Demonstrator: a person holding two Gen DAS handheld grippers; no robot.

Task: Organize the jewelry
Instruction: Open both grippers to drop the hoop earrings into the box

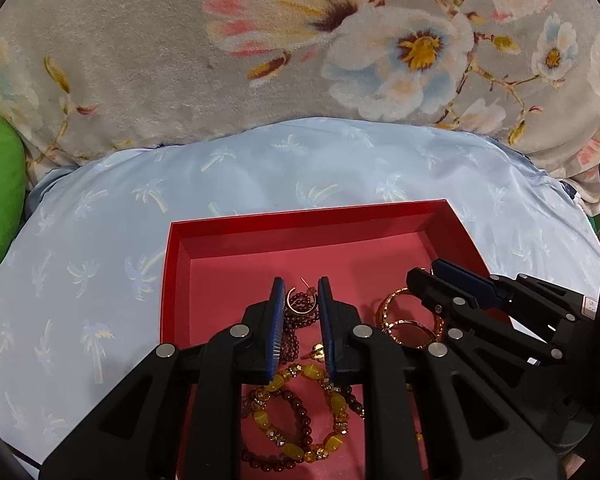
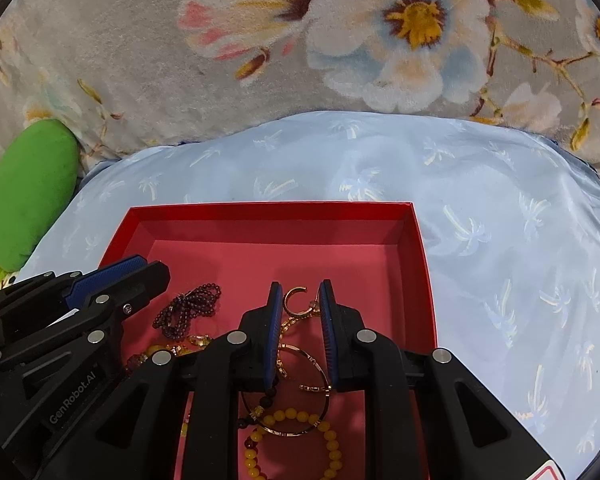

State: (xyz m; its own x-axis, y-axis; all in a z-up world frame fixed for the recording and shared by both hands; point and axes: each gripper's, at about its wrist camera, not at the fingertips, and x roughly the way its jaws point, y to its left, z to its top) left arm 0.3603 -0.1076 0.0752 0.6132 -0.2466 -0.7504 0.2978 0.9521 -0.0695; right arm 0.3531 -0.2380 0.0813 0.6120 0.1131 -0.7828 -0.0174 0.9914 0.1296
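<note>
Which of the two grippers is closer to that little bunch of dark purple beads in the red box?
Left. The left gripper has its fingers on either side of the dark purple beads. The right gripper sits further right, over the gold hoops.

Red box: matt card, pink lining. Under it, satiny blue cloth, slight sheen; beyond, plush floral blanket. Gripper fingers: matt black plastic, ribbed blue pads. Between jaws: shiny gold metal hoop, glossy dark beads.
</note>
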